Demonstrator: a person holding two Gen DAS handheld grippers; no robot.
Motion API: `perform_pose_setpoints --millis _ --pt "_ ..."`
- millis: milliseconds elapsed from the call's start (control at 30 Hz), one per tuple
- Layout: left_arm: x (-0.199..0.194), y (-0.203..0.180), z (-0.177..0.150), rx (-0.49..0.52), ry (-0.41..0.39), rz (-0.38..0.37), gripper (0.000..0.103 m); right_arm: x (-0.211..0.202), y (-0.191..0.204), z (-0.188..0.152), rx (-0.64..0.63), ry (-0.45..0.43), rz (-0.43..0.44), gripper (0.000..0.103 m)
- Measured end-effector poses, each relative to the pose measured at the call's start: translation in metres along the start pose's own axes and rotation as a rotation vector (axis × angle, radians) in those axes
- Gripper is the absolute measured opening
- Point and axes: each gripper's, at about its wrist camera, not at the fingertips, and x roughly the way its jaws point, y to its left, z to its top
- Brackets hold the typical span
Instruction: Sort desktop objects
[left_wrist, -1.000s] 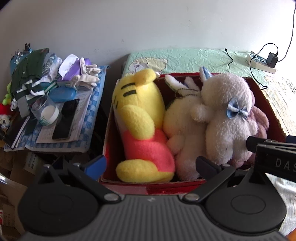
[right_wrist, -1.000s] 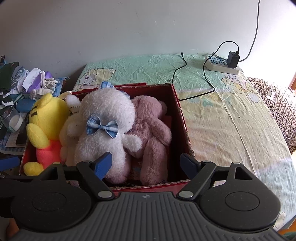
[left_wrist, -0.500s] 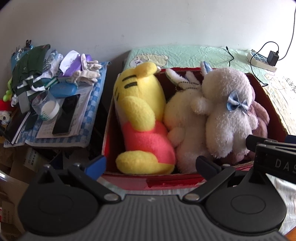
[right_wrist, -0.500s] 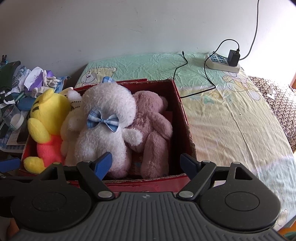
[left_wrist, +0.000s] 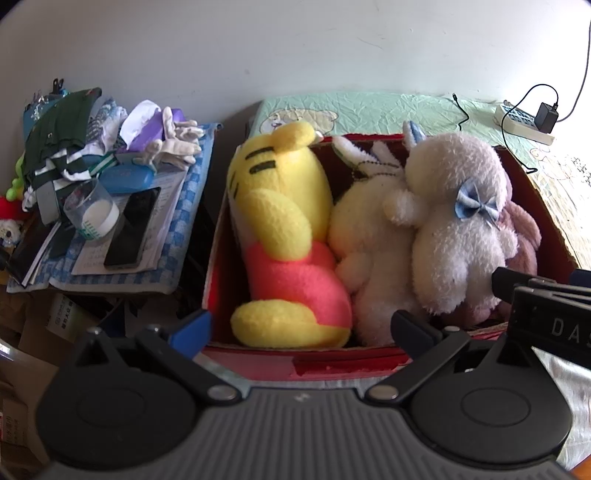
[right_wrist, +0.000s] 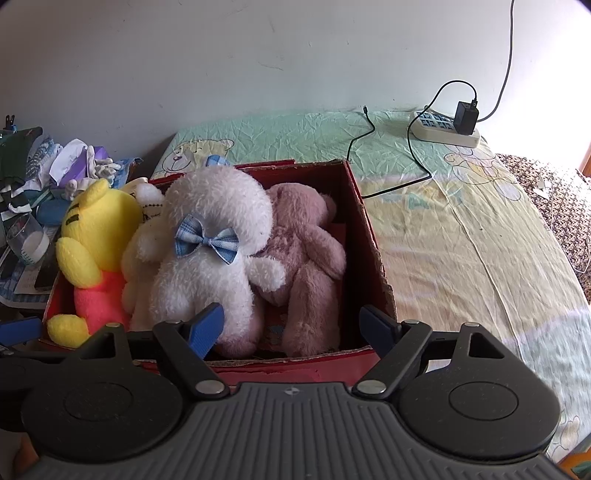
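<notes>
A bed (right_wrist: 443, 229) with a pale green and yellow printed sheet is seen against a white wall, and a red cardboard box (right_wrist: 364, 236) is set on it. Four plush toys are packed side by side in the box: a yellow bear with a pink body (left_wrist: 284, 236) at the left, a cream rabbit (left_wrist: 365, 236) next to it, a white toy with a blue bow (left_wrist: 458, 229), and a mauve bear (right_wrist: 306, 254) at the right wall. A white power strip (right_wrist: 443, 131) with a black charger plugged in is laid near the far edge of the bed. Left of the box, a cluttered stand (left_wrist: 122, 229) is piled with clothing, gloves and a phone. The left hand-held gripper (left_wrist: 301, 325) and the right hand-held gripper (right_wrist: 291, 325) are held before the near wall of the box, each with fingers spread apart and nothing between them.
</notes>
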Motion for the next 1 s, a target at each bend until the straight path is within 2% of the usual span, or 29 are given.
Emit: perform_pose_setpoints --millis 667,1000 --pt "0.006 -0.002 -0.002 -0.013 -0.002 0.001 0.103 0.009 -0.007 -0.005 0.022 -0.029 0.051 0.085" --pt "0.006 -0.002 -0.004 -0.012 -0.017 0.014 0.103 0.015 -0.016 -0.009 0.054 -0.039 0.113 0.087"
